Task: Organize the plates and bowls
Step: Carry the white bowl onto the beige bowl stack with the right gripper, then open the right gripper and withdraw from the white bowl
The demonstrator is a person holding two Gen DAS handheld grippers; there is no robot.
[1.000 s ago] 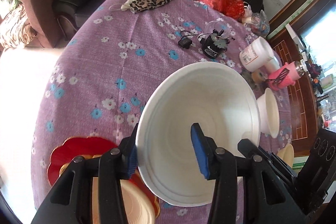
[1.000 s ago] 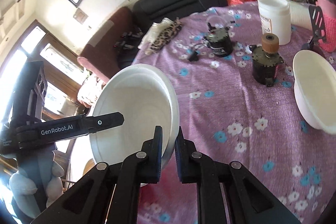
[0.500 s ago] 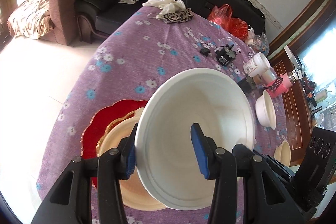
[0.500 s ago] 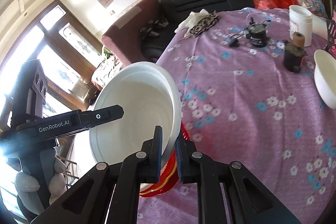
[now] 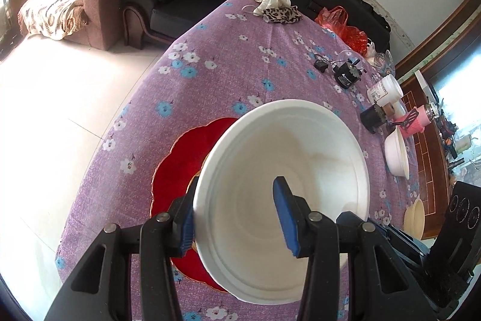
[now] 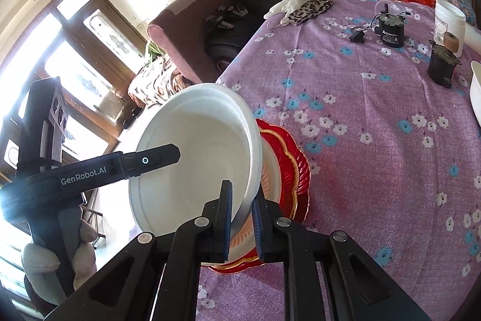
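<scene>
Item: white bowl (image 5: 282, 170), large, held tilted in the air over the red plate (image 5: 180, 158), near the table edge closest to the cameras. Open side faces the left cam.

L gripper (image 5: 237, 218): partly open, jaws astride the bowl wall – one blue pad outside the rim, the other inside the bowl. Pads sit on the wall; bowl gripped. In the right cam its arm shows reaching into the bowl, a gloved hand (image 6: 45, 254) on the handle.

R gripper (image 6: 242, 218): nearly closed, pinching the bowl rim on the opposite side; thin wall betw. the two pads.

Under the bowl: red plate w/ gold scalloped trim, a cream plate (image 6: 270, 170) stacked on it. Bowl bottom vs. cream plate – contact cannot be told.

Table (image 5: 228, 86): purple cloth w/ white and blue flowers.

Also on table, well apart from the bowl:
- 2nd white bowl (image 5: 396, 152), far side, on its own.
- cream bowl (image 5: 415, 218), near the right edge.
- white jar (image 6: 449, 20).
- two black motors (image 6: 390, 30), one w/ cable.
- leopard pouch (image 5: 282, 14) w/ white gloves beside.
- red bag (image 5: 342, 26) at far edge.
</scene>
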